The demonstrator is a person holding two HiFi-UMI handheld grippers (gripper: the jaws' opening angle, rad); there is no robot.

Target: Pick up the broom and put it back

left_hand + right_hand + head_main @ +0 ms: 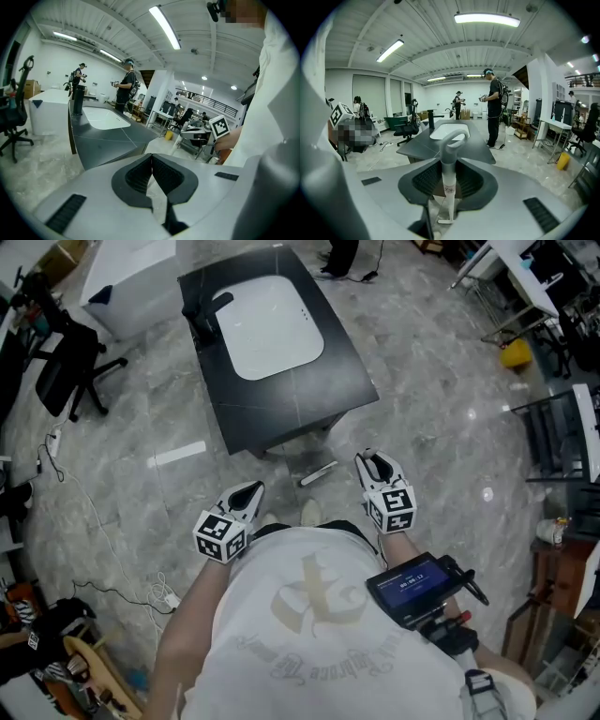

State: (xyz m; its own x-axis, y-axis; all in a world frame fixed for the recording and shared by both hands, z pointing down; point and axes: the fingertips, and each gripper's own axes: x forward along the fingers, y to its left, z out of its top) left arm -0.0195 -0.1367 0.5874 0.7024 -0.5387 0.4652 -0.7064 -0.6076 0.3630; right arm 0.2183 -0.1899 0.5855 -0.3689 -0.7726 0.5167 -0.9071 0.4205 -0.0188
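The broom (pixel 319 472) is a white stick with a loop at its top. It stands on the floor by the near edge of the black table (pixel 309 404). In the right gripper view the broom (pixel 448 192) shows upright through the gap of my right gripper (pixel 449 161), whose jaws stand apart with the pads clear of the stick. From above, the right gripper (pixel 373 463) is just right of the broom and apart from it. My left gripper (pixel 251 491) hangs further left, over bare floor. Its jaws (pixel 151 161) meet, with nothing between them.
A white basin (pixel 272 326) is set in the table, with a dark faucet (pixel 202 320) at its left. An office chair (pixel 66 371) and floor cables (pixel 94 521) lie left. Shelving (pixel 562 446) and a yellow object (pixel 516 354) are right. People stand beyond the table (pixel 494 112).
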